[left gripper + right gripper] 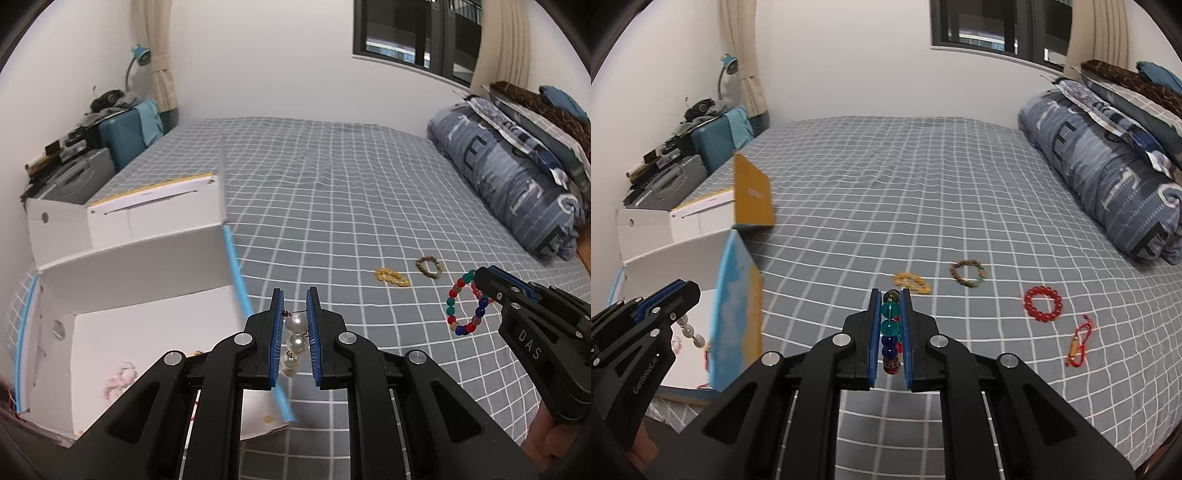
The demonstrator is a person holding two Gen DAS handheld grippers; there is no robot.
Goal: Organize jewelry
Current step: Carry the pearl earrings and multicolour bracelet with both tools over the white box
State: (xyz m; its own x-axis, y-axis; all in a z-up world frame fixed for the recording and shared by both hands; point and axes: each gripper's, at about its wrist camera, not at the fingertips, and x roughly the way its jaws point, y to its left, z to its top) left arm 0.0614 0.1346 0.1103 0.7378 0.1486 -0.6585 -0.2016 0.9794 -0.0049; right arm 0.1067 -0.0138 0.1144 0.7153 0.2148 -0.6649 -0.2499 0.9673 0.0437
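Two pieces are clamped in closed claws: pearls [295,341] by the left gripper [295,295], a multicoloured bracelet [890,328] by the right gripper [890,293]. Four remain on the bedsheet [886,184] at two o'clock; some are already boxed in the white box [147,332] at nine.

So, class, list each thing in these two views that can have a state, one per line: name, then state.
left gripper: shut on the pearl string
pearl string: held, hanging between the pads
right gripper: shut on the coloured bead bracelet
coloured bead bracelet: held, lifted off the bed
near box: open, some jewelry inside
far box: open
yellow bracelet: lying loose on the bed
red bracelet: lying loose on the bed
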